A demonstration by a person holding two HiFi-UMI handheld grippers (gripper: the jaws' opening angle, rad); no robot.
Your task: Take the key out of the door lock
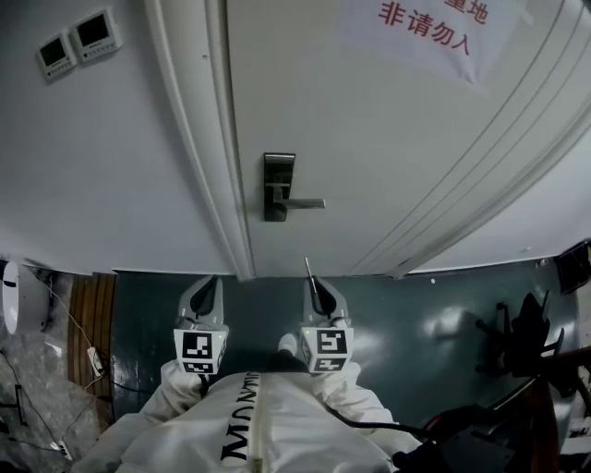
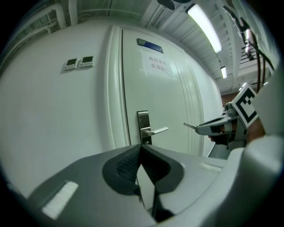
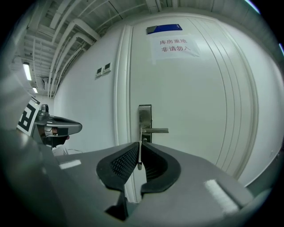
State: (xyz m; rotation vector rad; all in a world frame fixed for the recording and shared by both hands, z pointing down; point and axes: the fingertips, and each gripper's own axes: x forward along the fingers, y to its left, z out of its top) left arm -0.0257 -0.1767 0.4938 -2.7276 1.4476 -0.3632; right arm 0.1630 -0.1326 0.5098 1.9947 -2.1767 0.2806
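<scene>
A silver lock plate (image 1: 277, 187) with a lever handle (image 1: 305, 202) sits on the closed white door (image 1: 388, 139). My right gripper (image 1: 314, 283) is held back from the door, below the lock, and is shut on a thin metal key (image 1: 307, 268) whose blade pokes out past the tips. In the right gripper view the key (image 3: 139, 155) stands upright between the pads, in line with the lock plate (image 3: 144, 122). My left gripper (image 1: 205, 286) hangs beside it, shut and empty. The left gripper view shows the lock plate (image 2: 143, 126) and the key (image 2: 190, 127) in the right gripper.
Two wall control panels (image 1: 78, 42) hang left of the door frame. A paper sign (image 1: 434, 28) is stuck on the door. Cables (image 1: 92, 360) and a white device (image 1: 9, 296) lie at the floor's left; a dark chair (image 1: 526, 342) stands at the right.
</scene>
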